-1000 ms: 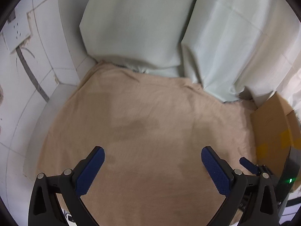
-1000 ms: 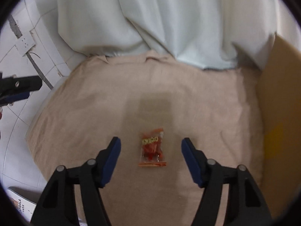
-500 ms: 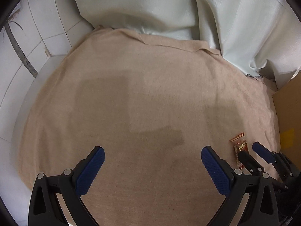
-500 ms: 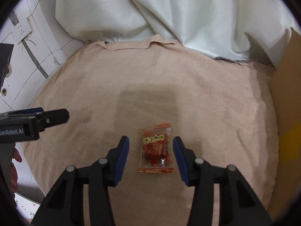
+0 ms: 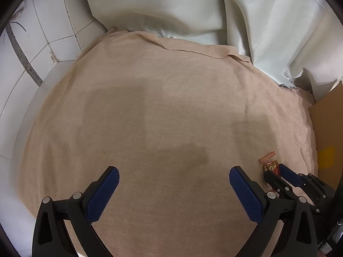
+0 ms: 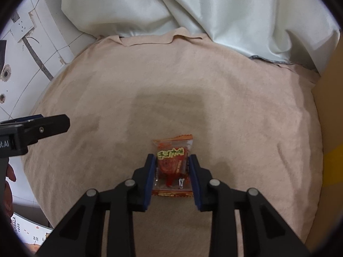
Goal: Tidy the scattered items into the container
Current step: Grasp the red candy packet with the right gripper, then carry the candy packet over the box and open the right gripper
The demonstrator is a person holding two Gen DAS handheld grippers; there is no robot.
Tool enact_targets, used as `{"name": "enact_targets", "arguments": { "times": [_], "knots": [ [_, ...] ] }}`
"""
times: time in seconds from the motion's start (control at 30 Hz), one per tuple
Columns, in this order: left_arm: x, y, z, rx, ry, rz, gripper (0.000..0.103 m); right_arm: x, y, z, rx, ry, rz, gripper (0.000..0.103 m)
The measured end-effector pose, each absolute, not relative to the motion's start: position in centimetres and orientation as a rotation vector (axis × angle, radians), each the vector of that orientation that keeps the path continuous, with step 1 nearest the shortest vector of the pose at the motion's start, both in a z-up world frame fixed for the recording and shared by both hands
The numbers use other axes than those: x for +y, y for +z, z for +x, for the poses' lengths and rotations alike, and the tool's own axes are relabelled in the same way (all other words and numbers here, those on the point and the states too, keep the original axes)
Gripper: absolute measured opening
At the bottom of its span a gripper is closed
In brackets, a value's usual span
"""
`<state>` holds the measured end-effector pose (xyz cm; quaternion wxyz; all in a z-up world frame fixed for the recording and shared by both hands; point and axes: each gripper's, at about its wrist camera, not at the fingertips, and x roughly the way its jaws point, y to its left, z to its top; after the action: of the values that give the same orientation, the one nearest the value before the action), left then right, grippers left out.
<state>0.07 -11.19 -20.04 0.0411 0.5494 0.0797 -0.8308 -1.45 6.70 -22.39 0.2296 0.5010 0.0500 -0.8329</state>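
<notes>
Jaws of the right gripper [image 6: 171, 167], wide apart a second ago, now pinch the red snack packet [image 6: 172, 162] lying on the tan cloth [image 6: 171, 85] between them, so lifting toward the cardboard box [image 6: 331, 128] at its right looks next, while the left gripper [image 5: 173, 181] hangs open.

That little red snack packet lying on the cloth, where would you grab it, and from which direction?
Across its bulging middle, from its near sealed edge. The snack packet lies flat on the beige cloth, long sides facing the right hand-held gripper pads, which already bracket them. The flat crimped ends would likely slip.
</notes>
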Motion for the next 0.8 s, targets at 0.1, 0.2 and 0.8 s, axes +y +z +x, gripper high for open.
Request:
{"name": "enact_targets", "arguments": {
  "times": [0.1, 0.2, 0.8],
  "knots": [
    [-11.0, -19.8, 0.1, 0.235, -2.551, 1.682, 0.103, 6.9, -21.1, -1.2, 0.142, -2.312, 1.349, 0.035],
    [-10.6, -19.1, 0.1, 0.231, -2.561, 1.681, 0.103, 7.5, -19.0, -1.0, 0.115, -2.333, 1.316, 0.035],
    [-0.3, -7.2, -1.4, 0.168, -2.848, 1.564, 0.103, 16.5, -3.3, 0.8, -0.013, -2.555, 1.014, 0.035]
  ]
}}
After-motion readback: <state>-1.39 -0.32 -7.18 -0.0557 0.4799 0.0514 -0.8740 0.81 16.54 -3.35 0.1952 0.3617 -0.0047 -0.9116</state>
